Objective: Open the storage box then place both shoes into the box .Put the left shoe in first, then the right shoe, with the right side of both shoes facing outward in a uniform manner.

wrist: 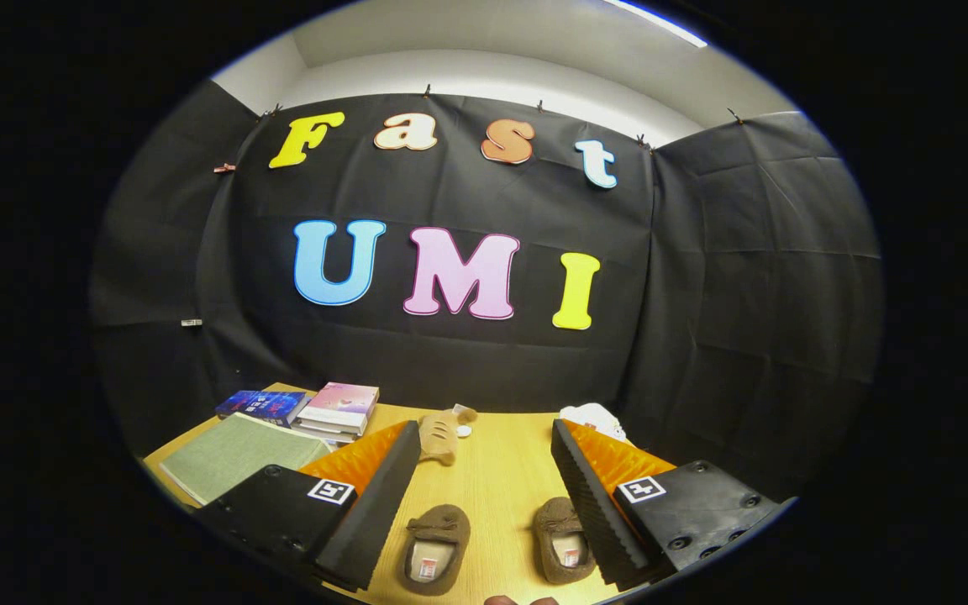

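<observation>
The claw [484, 496] stands wide open above the bench [492, 479], gripping nothing. Between its fingers lie two small brown slippers, the left-hand shoe [436, 548] and the right-hand shoe [562, 550], side by side and apart, long axes running away from the claw, toes pointing ahead, openings up. Just beyond the fingertips lies a tan plush toy [440, 435]. Farther left sit a grey-green mat [228, 454] and stacked books [337, 410]; far right, a white object [593, 418].
</observation>
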A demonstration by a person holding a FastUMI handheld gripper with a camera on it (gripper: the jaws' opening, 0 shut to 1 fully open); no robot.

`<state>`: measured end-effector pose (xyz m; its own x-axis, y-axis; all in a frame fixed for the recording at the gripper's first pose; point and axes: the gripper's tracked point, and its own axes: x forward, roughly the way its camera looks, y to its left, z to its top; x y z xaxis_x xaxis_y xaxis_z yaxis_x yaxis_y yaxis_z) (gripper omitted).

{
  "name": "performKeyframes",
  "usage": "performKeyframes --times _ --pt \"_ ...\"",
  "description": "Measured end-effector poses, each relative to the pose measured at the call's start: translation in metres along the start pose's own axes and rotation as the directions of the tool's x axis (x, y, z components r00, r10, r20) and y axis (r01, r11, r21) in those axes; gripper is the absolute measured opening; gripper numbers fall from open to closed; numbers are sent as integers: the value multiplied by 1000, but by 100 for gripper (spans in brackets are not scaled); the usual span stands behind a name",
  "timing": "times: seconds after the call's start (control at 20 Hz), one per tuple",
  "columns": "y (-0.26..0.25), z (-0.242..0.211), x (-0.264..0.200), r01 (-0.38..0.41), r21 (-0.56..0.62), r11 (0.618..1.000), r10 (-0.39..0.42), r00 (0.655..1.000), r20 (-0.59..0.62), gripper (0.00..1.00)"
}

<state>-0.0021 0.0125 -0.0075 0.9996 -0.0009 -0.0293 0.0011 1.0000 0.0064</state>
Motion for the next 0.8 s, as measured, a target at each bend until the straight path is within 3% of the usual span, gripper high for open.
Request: performKeyframes --times 0.8 --pt "12 -5 10 -68 17 998 69 997 -30 98"
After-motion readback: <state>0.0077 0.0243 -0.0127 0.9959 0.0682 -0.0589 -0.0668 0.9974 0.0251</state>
